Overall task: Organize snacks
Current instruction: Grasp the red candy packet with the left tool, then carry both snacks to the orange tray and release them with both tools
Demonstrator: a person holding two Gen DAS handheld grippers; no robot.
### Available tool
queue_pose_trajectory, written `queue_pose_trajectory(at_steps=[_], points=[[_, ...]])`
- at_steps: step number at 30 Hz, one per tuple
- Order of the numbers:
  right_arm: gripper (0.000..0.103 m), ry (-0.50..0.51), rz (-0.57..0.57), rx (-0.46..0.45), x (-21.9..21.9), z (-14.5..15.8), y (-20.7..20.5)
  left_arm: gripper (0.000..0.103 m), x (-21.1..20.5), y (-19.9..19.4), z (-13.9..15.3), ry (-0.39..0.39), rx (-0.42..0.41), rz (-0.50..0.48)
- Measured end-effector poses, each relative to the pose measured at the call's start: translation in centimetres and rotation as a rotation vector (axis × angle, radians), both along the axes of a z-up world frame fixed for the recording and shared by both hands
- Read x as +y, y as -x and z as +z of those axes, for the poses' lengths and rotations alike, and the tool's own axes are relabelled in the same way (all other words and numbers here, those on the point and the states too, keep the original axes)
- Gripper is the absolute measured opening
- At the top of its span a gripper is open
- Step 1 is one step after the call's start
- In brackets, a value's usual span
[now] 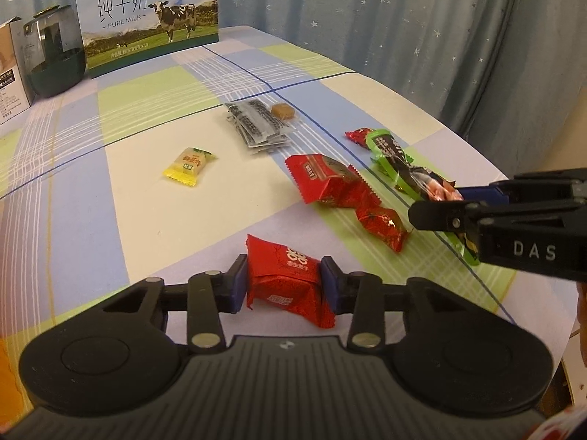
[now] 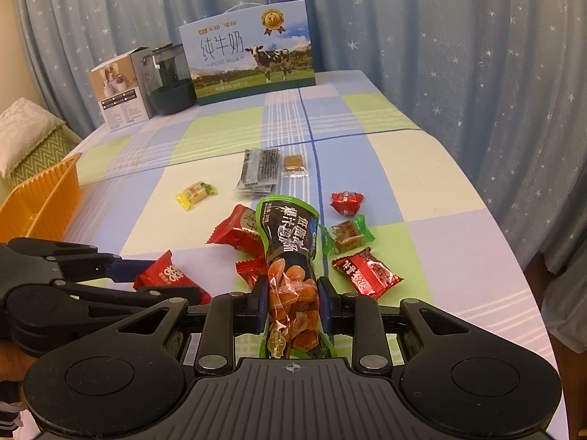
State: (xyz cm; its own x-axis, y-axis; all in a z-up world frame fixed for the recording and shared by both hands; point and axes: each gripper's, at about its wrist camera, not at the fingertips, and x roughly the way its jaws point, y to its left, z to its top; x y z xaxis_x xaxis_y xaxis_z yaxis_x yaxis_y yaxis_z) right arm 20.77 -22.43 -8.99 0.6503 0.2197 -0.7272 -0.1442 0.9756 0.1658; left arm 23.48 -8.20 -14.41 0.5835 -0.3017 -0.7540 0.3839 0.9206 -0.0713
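Left tongs: left gripper [image 1: 284, 281] clamps a red wrapped snack [image 1: 286, 282], one blue pad [image 1: 239, 282] pressed to each side of the wrapper.
Right tongs: right gripper [image 2: 291, 299] pinches a long green-edged pouch [image 2: 290, 256] around its clear lower part, where orange pieces show through; the pouch's printed end points away to 12 o'clock.
Cross view: from the left wrist camera the right gripper [image 1: 458, 198] enters from 3 o'clock with the pouch [image 1: 400, 161] stretching off towards 11 o'clock.
Table: checked cloth [image 1: 154, 110] in blue, green and cream covers it.
Loose snacks near the left tongs: a bigger red packet [image 1: 326, 183] and a small red twist [image 1: 383, 223] lie at 1 o'clock of the held snack, touching each other.
Yellow sweet: yellow candy [image 1: 189, 167] sits alone at 11 o'clock, well apart from the rest.
Grey stack: grey sachets [image 1: 256, 124] are piled at 12 o'clock, with a brown cube in clear wrap [image 1: 283, 113] just beside them.
Right-side extras: in the right wrist view a red square packet [image 2: 365, 273] lies at 2 o'clock of the tongs, a brown sweet with green ends [image 2: 348, 236] beyond it, a red candy [image 2: 346, 201] further out.
Bin: orange basket [image 2: 44, 198] stands at the table's 9 o'clock edge.
Backdrop: milk carton [image 2: 253, 62], dark jar [image 2: 170, 80] and a small box [image 2: 121, 88] line the far end, starry curtain [image 2: 458, 55] behind.
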Motion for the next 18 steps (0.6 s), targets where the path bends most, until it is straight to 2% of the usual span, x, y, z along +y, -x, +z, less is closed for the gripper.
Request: queue_pose_trajectory(at_steps=[7,18], points=[[0.028,0.006,0.008,-0.021,0.6,1.4,0.2,0.034,1.4,0.9,1.3,0.022,0.007,0.059],[0.028,0.006,0.081,-0.102,4.3,6.8,0.1,0.034,6.2,3.3,7.2,0.061,-0.055,0.215]])
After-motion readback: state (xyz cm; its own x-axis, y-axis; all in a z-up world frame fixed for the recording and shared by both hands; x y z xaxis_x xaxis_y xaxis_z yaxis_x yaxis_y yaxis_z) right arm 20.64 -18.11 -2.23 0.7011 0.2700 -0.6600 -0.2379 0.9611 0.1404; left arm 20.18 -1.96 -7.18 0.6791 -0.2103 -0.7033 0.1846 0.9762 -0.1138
